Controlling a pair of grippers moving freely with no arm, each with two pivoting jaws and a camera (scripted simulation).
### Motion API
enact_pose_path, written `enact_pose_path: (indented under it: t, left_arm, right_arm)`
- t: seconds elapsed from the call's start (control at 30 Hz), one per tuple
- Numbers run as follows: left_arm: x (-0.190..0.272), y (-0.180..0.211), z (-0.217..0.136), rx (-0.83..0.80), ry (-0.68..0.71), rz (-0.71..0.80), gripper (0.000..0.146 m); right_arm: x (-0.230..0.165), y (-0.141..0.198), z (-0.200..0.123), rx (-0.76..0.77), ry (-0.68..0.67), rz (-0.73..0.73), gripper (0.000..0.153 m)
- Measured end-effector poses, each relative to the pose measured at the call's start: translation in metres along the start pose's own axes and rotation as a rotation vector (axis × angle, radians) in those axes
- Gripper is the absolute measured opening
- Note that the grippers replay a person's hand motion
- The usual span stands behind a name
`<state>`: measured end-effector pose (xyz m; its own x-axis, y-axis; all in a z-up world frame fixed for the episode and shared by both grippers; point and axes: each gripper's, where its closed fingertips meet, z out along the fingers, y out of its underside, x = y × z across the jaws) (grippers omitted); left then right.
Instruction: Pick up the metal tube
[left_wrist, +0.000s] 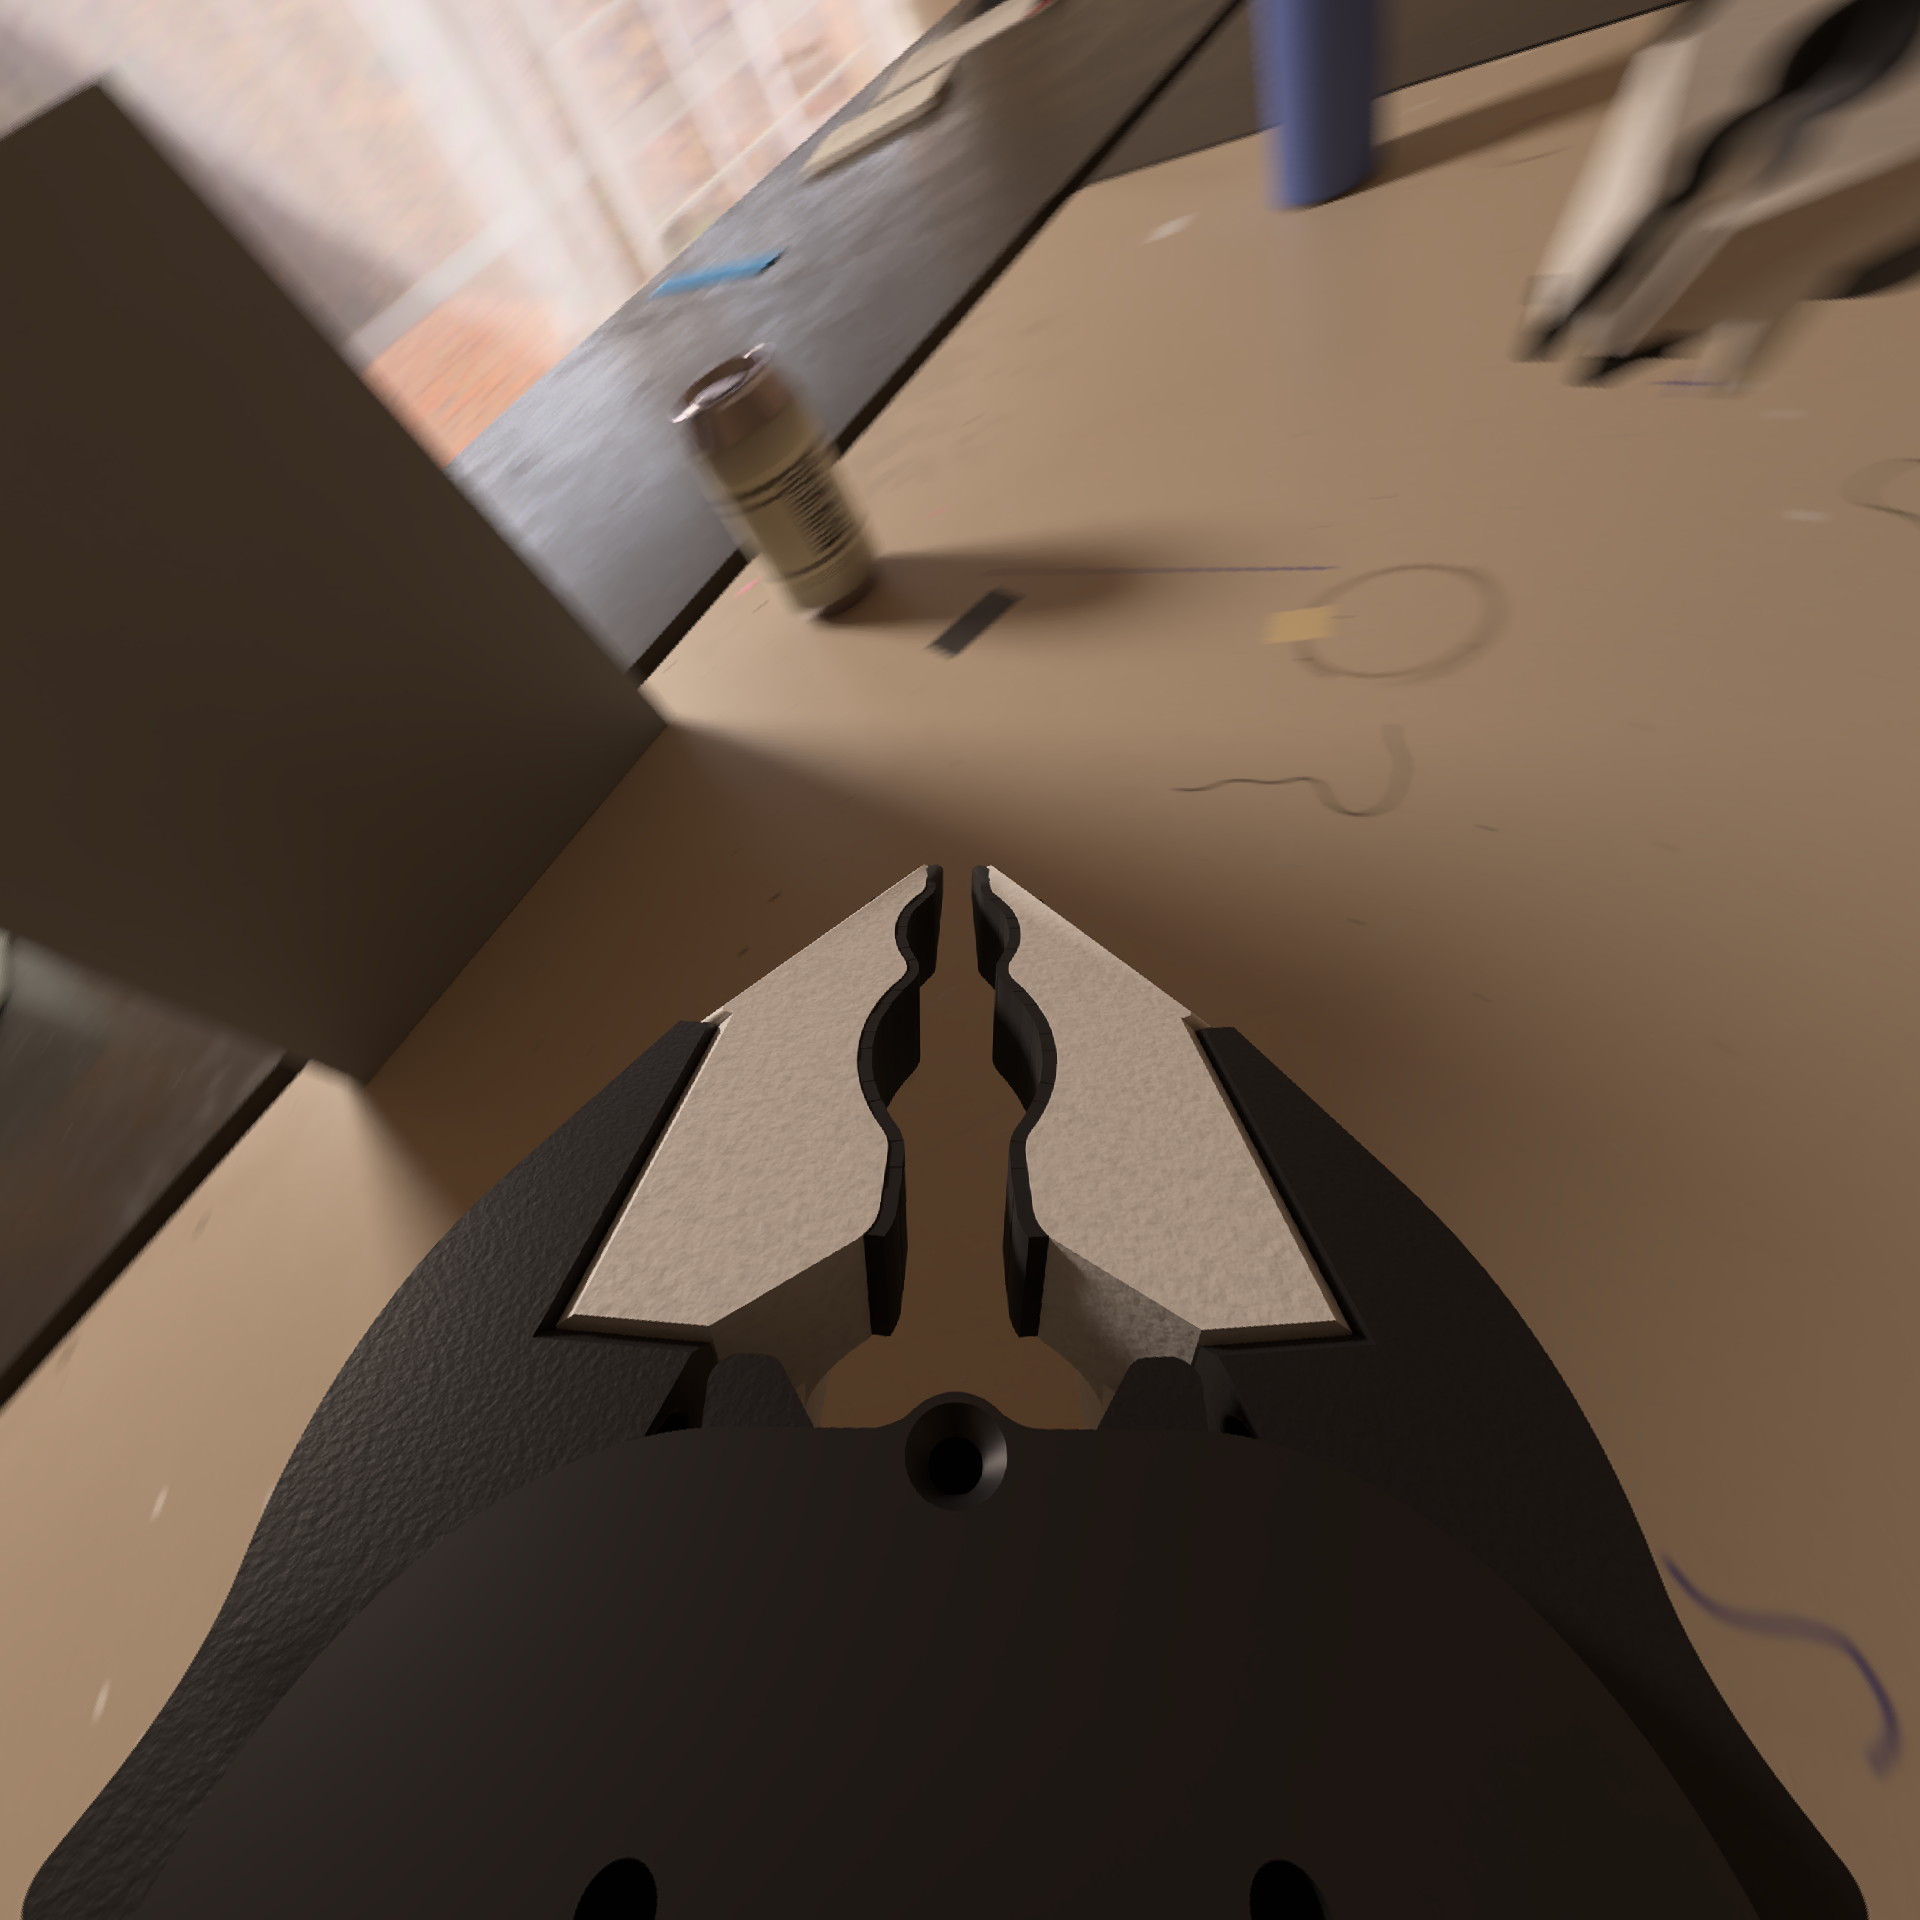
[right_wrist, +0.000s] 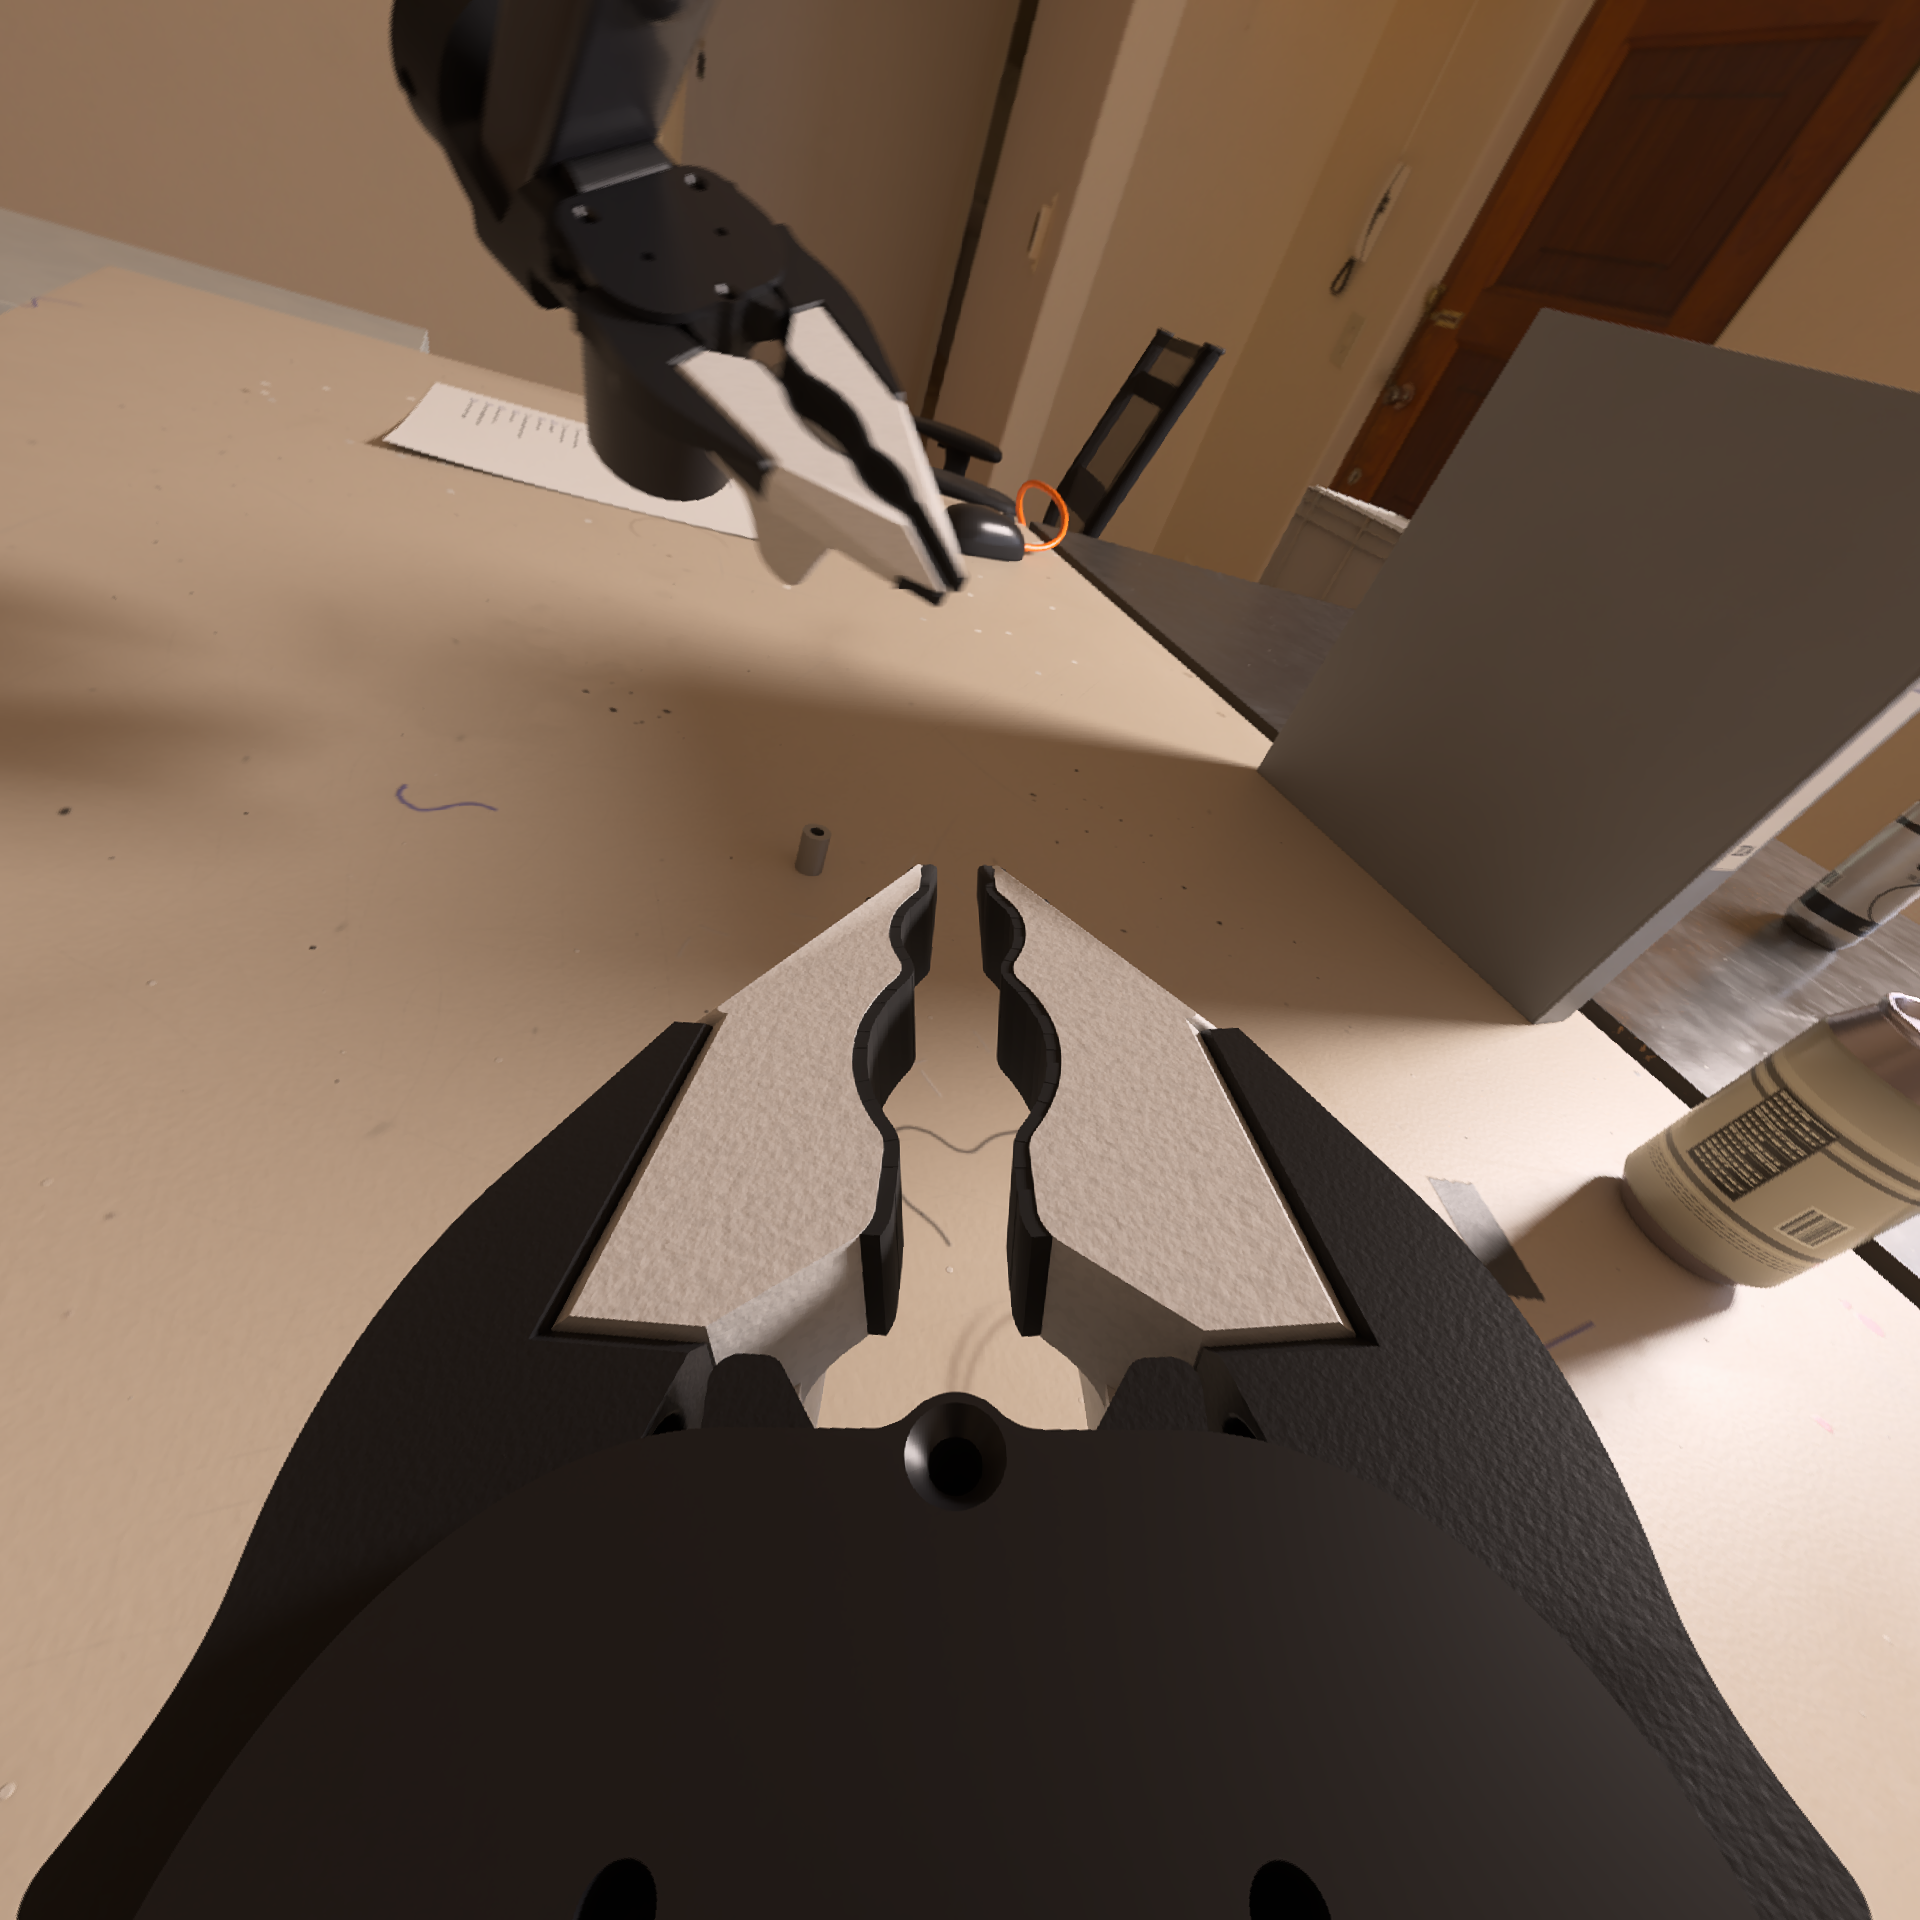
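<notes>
In the left wrist view, the left gripper (left_wrist: 957, 883) fills the lower middle of the frame above the tan table (left_wrist: 1351, 935), its fingertips drawn almost together with only a thin slit between them and nothing held. A tan can (left_wrist: 774, 488) with a metal top stands upper left of centre near the table's edge, a large grey box (left_wrist: 239, 540) fills the left side, and a blue cylinder (left_wrist: 1314, 94) stands at the top right. The right gripper (left_wrist: 1590, 348) shows blurred at the upper right. The metal tube does not show here.

In the right wrist view, the right gripper (right_wrist: 957, 883) is likewise nearly pressed together and empty. The metal tube (right_wrist: 816, 850), small and grey, stands upright on the table (right_wrist: 312, 1039) just upper left of the fingertips, untouched. The left gripper (right_wrist: 940, 587) hangs at the upper middle, nearly closed. A sheet of paper (right_wrist: 499, 442) lies upper left, the box (right_wrist: 1590, 665) stands at right, and the can (right_wrist: 1782, 1153) at the right edge.
</notes>
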<state>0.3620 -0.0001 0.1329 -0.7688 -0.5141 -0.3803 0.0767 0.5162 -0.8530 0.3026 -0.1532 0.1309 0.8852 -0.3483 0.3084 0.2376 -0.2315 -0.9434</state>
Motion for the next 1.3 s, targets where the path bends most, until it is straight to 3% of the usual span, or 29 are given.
enact_pose_path:
  t: [0.13,0.27,0.37,0.43,0.5,0.67,0.8,1.13,1.2,1.3]
  left_arm:
    - [0.061,0.017,-0.016,-0.014,0.331,0.108,0.005]
    - [0.102,0.045,-0.027,-0.075,0.587,0.051,0.003]
    - [0.127,0.046,-0.051,-0.059,0.834,0.033,0.000]
    - [0.132,0.045,-0.059,-0.072,0.920,0.000,0.005]
    - [0.118,0.046,-0.051,-0.074,0.846,-0.051,0.014]
    - [0.061,0.081,-0.010,-0.249,0.422,-0.152,0.019]
    - [0.053,0.106,0.010,-0.371,0.308,-0.136,0.021]
    - [0.067,0.104,0.026,-0.406,0.430,-0.159,0.012]
    - [0.078,0.097,0.021,-0.394,0.496,-0.158,0.012]
    - [0.096,0.072,0.010,-0.307,0.645,-0.272,0.012]
  right_arm:
    - [0.005,-0.001,-0.003,0.014,0.017,0.021,0.005]
    - [0.004,-0.001,-0.002,0.012,0.013,0.022,0.005]
    - [0.002,-0.001,-0.001,0.011,0.006,0.017,0.005]
    - [0.002,0.000,-0.001,0.010,0.002,0.022,0.005]
    - [0.001,0.000,-0.001,0.008,-0.001,0.025,0.006]
    - [0.000,0.001,0.001,0.003,-0.007,0.026,0.009]
    - [-0.002,0.004,0.002,-0.003,-0.016,0.035,0.011]
    - [-0.008,0.009,0.006,-0.032,-0.036,-0.004,0.005]
    - [-0.012,0.010,0.007,-0.050,-0.038,-0.059,0.009]
    - [-0.020,0.010,0.010,-0.059,-0.051,-0.133,0.009]
